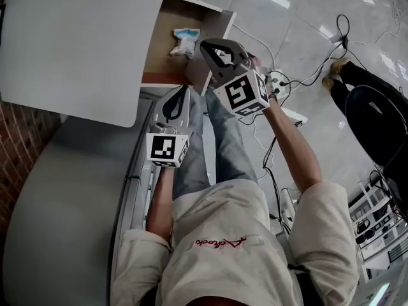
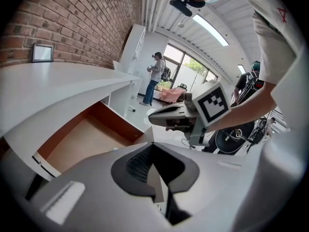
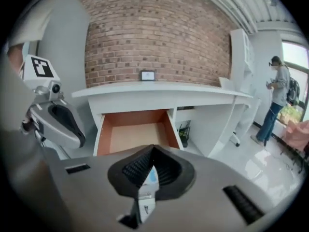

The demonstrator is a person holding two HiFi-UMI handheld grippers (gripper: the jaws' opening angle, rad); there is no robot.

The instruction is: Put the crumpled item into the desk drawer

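The desk drawer (image 1: pixel 159 53) stands pulled out under the white desk top (image 1: pixel 76 43), its brown floor (image 3: pixel 135 135) bare in both gripper views. The crumpled item (image 1: pixel 185 42), white with a blue patch, hangs over the drawer at the tips of my right gripper (image 1: pixel 205 45). In the right gripper view a strip of the item (image 3: pixel 147 190) shows between the shut pads of the right gripper (image 3: pixel 153 149). My left gripper (image 1: pixel 183 89) hovers just in front of the drawer's front edge. The left gripper (image 2: pixel 153 146) is shut, with nothing seen in it.
A power strip (image 1: pixel 278 81) and cables lie on the tiled floor to the right. A black chair (image 1: pixel 382 126) stands at the far right. A brick wall (image 3: pixel 154 37) backs the desk. A person (image 3: pixel 277 100) stands far off near the window.
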